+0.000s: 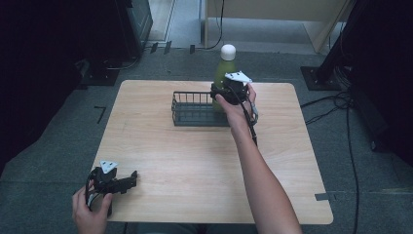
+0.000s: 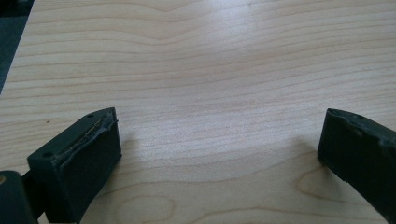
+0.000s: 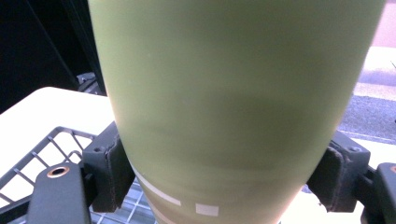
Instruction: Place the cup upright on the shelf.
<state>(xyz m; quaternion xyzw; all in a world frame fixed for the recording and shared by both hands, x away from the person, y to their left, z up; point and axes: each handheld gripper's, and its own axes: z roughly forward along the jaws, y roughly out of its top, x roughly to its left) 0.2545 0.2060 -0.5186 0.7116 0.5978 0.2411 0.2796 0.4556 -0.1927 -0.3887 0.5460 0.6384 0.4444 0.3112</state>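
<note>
A green bottle [image 1: 223, 73] with a white cap stands upright at the right end of a black wire basket [image 1: 195, 108] at the far middle of the table. My right gripper [image 1: 220, 91] is shut on the bottle's body. In the right gripper view the green bottle [image 3: 233, 102] sits between both pads [image 3: 109, 170], with the wire basket [image 3: 42, 154] below it. My left gripper [image 1: 130, 177] rests near the table's front left corner. Its jaws stand wide apart in the left gripper view, my left gripper [image 2: 219, 154] holding nothing over bare wood.
The wooden table [image 1: 195, 161] has free room across its middle and front. Around it lie grey carpet, cables [image 1: 341, 102] on the right and dark equipment stands [image 1: 122, 29] at the back left.
</note>
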